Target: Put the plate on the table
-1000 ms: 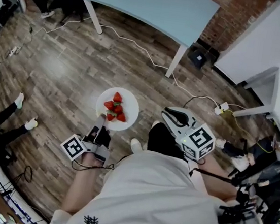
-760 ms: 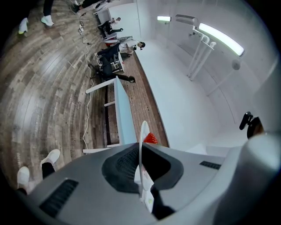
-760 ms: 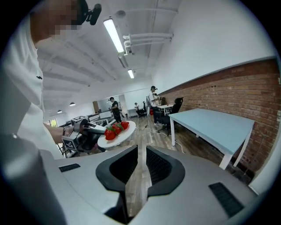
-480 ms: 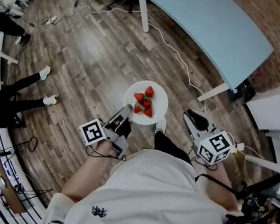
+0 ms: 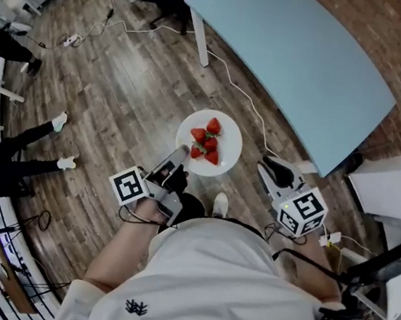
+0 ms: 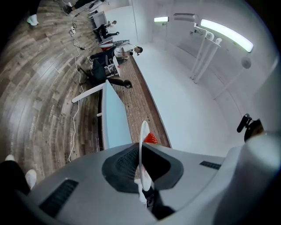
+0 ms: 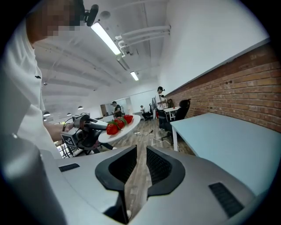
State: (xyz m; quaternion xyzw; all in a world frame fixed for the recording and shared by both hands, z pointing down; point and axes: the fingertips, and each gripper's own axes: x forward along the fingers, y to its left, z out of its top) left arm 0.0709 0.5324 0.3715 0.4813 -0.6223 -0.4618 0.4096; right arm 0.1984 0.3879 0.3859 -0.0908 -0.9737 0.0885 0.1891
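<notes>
A white plate (image 5: 226, 143) carrying several strawberries (image 5: 207, 140) hangs in the air above the wooden floor. My left gripper (image 5: 178, 161) is shut on its near rim. In the left gripper view the plate (image 6: 142, 151) stands edge-on between the jaws, with a strawberry (image 6: 150, 138) showing beyond it. The light blue table (image 5: 302, 55) lies just ahead and to the right, its corner close to the plate. My right gripper (image 5: 275, 170) is shut and holds nothing, to the right of the plate. The right gripper view shows the plate (image 7: 124, 126) off to the left and the table (image 7: 228, 136) to the right.
A white cable (image 5: 233, 79) runs across the floor under the table. White table legs (image 5: 200, 37) stand at its left corner. A seated person's legs (image 5: 27, 144) stretch out at the far left. Chairs and desks stand at the back left. My shoe (image 5: 219, 204) shows below the plate.
The plate, still gripped by my left gripper, has come closer to the blue table. The table's corner now lies beside the plate. The right gripper moved along, still shut.
</notes>
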